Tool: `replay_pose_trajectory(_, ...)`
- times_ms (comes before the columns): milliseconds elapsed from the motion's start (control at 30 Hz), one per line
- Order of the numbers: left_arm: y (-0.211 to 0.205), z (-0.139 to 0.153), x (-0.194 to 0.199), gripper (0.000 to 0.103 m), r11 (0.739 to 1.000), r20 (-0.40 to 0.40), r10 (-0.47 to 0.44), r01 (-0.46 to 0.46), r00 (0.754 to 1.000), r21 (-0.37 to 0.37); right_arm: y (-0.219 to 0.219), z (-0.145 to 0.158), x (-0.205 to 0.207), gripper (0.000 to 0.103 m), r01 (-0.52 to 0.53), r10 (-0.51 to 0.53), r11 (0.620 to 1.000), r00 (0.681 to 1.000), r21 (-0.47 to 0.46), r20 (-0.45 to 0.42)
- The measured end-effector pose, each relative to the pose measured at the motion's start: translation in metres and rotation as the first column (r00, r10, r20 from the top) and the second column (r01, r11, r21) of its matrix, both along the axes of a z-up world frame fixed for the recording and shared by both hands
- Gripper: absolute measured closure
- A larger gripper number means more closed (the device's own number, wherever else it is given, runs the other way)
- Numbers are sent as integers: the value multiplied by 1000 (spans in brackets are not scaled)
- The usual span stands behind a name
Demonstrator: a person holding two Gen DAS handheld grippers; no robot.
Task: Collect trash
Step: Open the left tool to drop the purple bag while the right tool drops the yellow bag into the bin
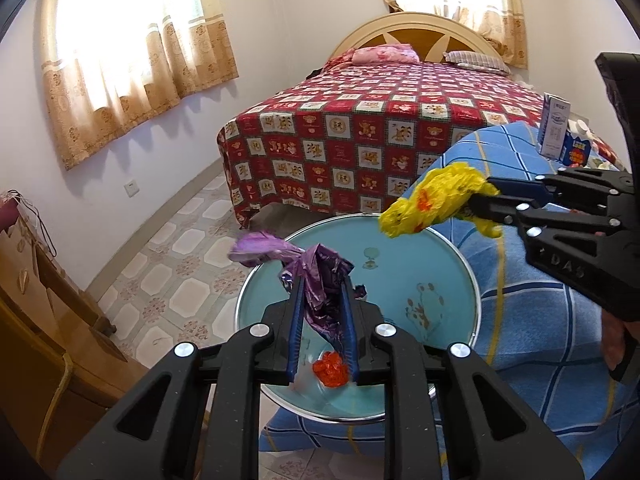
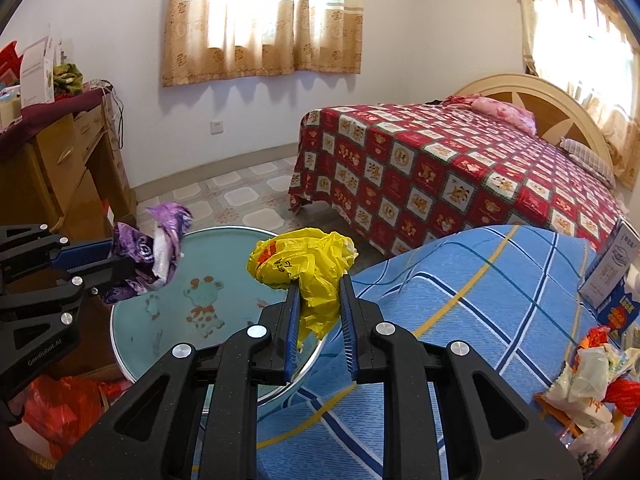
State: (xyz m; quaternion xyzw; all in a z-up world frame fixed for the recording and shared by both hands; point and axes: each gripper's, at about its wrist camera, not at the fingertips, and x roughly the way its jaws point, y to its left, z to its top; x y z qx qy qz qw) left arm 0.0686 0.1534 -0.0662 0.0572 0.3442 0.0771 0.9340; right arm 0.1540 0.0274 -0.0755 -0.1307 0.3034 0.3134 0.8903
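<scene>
A round teal basin (image 1: 400, 256) with a cartoon giraffe on its bottom sits beside a blue checked cloth. A crumpled orange-red scrap (image 1: 330, 368) lies inside it. My left gripper (image 1: 322, 282) is shut on a crinkled purple wrapper (image 1: 320, 280) and holds it above the basin; from the right wrist view this gripper (image 2: 120, 256) and the purple wrapper (image 2: 160, 244) hang over the basin's (image 2: 224, 248) left rim. My right gripper (image 2: 319, 281) is shut on a crumpled yellow plastic bag (image 2: 308, 264) at the basin's right edge. In the left wrist view the right gripper (image 1: 486, 190) carries the yellow bag (image 1: 432, 200) over the far rim.
The blue checked cloth (image 2: 460, 300) covers a surface on the right, with milk cartons (image 2: 612, 268) and a heap of wrappers (image 2: 592, 372) on it. A bed with a red patterned cover (image 1: 360, 128) stands behind. A wooden cabinet (image 2: 60, 168) and a red bag (image 2: 60, 408) are at left.
</scene>
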Motion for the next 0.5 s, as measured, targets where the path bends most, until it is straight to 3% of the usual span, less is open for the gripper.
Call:
replay_pose_trajectory(33, -1, 0, -1, 81, 1000, 4, -5, 5, 1000, 1, 1, -1, 0, 80, -7, 7, 1000, 1000, 3, -4)
replay_pose_trajectory(67, -2, 0, -1, 73, 1000, 6, -3, 3, 1000, 5, 2, -2, 0, 75, -14, 14, 1000, 1000, 2, -8)
replay_pose_trajectory(100, -2, 0, -2, 55, 1000, 9, -3, 3, 1000, 5, 3, -4, 1, 68, -19, 19, 1000, 1000, -2, -13)
replay_pose_trajectory(133, -3, 0, -3, 49, 1000, 19, -4, 4, 1000, 3, 3, -4, 1, 56, -20, 20, 1000, 1000, 1, -13)
replay_pose_trajectory(233, -6, 0, -4, 47, 1000, 15, -9, 9, 1000, 2, 1, -7, 0, 51, -11, 11, 1000, 1000, 6, -14)
replay_pose_trajectory(267, -7, -1, -4, 39, 1000, 15, -6, 6, 1000, 0, 0, -8, 0, 48, -7, 7, 1000, 1000, 7, -16)
replay_pose_trajectory(367, -9, 0, -5, 36, 1000, 19, -10, 10, 1000, -1, -9, -4, -3, 44, 5, -5, 1000, 1000, 17, -14)
replay_pose_trajectory(500, -15, -2, -7, 22, 1000, 24, -16, 16, 1000, -3, -32, 6, -4, 40, 31, -31, 999, 999, 27, -5)
